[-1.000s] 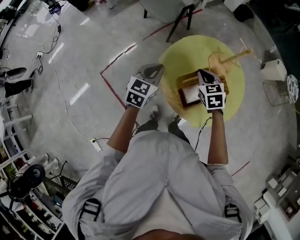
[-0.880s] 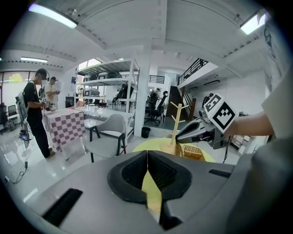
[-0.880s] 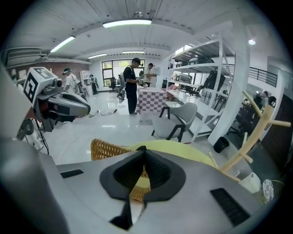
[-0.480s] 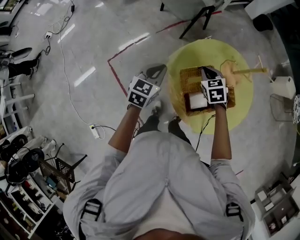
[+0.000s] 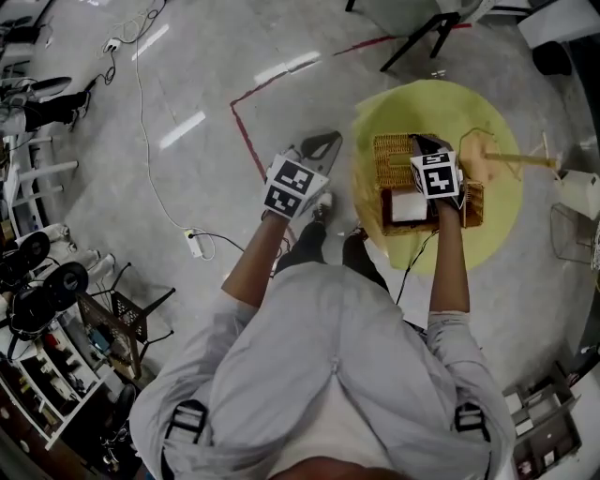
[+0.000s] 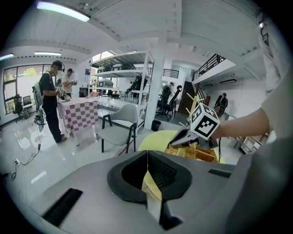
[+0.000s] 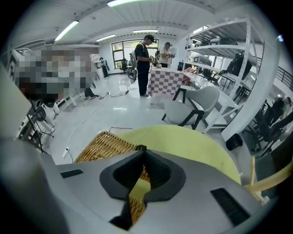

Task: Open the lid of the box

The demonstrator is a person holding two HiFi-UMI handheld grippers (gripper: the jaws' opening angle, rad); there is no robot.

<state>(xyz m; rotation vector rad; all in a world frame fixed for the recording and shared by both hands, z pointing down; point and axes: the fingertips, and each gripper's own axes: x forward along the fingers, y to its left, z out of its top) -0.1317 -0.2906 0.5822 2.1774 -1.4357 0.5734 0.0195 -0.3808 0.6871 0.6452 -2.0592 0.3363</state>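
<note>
A wicker box (image 5: 469, 208) sits on the round yellow table (image 5: 497, 239), with something white (image 5: 408, 206) inside it. Its woven lid (image 5: 392, 155) is raised at the box's far left side. My right gripper (image 5: 419, 142) is over the box, shut on the lid's edge. In the right gripper view the lid (image 7: 103, 146) runs left from the closed tips of the right gripper (image 7: 141, 150). My left gripper (image 5: 323, 141) hangs over the floor left of the table, shut and holding nothing. The left gripper view shows the left gripper (image 6: 147, 153) pointing toward the box (image 6: 201, 154).
A wooden stick stand (image 5: 516, 157) rises at the table's far right. A chair (image 5: 422, 23) stands beyond the table. Red tape (image 5: 246, 141) and cables (image 5: 141, 84) lie on the floor. Shelves with gear line the left side. Two people stand at a checkered table (image 6: 75, 116).
The right gripper has moved away from me over the box, and the woven lid now stands raised at the far left. The left gripper has kept its place beside the table.
</note>
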